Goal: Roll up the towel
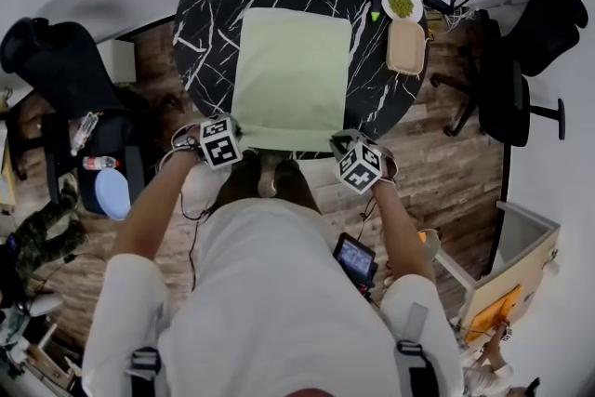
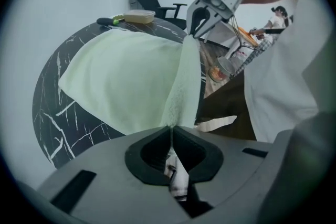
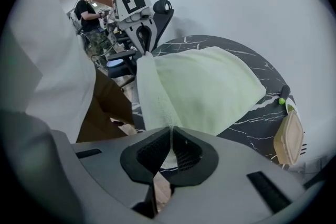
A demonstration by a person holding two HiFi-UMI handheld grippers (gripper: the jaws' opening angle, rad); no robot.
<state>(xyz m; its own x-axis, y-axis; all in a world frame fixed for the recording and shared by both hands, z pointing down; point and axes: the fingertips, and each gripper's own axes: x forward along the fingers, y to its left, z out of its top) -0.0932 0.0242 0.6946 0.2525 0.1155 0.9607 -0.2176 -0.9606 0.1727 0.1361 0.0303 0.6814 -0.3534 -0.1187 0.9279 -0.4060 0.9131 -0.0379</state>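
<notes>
Both near corners are pinched: left gripper (image 2: pixel 170 132) is clamped on the pale green terry towel (image 1: pixel 293 74), and the right gripper (image 3: pixel 170 132) likewise. The rest lies flat ahead of the jaws on the round black marbled table (image 1: pixel 214 5). Hold the hem level and evenly taut, then tuck it forward tightly. Both grippers point steeply down.

One towel (image 1: pixel 291 77), two grippers (image 1: pixel 236 125) (image 1: pixel 340 142), one table (image 1: pixel 209 0).

white short-sleeved shirt (image 1: pixel 270 293), brown trousers (image 3: pixel 107 102), grey straps (image 1: pixel 410 330).
</notes>
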